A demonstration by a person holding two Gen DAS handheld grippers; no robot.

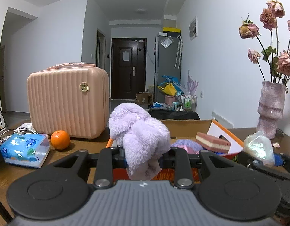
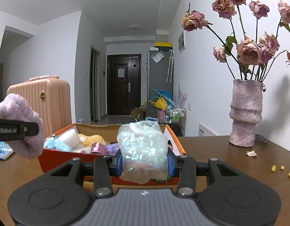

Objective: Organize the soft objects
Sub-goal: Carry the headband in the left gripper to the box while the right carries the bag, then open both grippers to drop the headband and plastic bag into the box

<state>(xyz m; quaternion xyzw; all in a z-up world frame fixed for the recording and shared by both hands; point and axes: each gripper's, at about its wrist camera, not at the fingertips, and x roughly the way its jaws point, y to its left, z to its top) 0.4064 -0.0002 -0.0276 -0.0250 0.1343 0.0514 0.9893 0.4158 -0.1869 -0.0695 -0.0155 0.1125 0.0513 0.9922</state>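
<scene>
Now your left gripper (image 1: 143, 157) is squeezed tight on a fluffy purple cloth (image 1: 139, 131), held up just in front of the orange box (image 2: 111, 156) on the table (image 2: 220, 162). Your right gripper (image 2: 145, 163) pinches a shiny plastic bag (image 2: 143, 146), also up by the box, which holds more soft things.

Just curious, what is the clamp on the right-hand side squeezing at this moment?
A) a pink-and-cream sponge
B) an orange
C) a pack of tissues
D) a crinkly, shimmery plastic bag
D: in the right wrist view the right gripper has its blue pads pressed on either side of the shimmery plastic bag, held in front of the orange box.
</scene>
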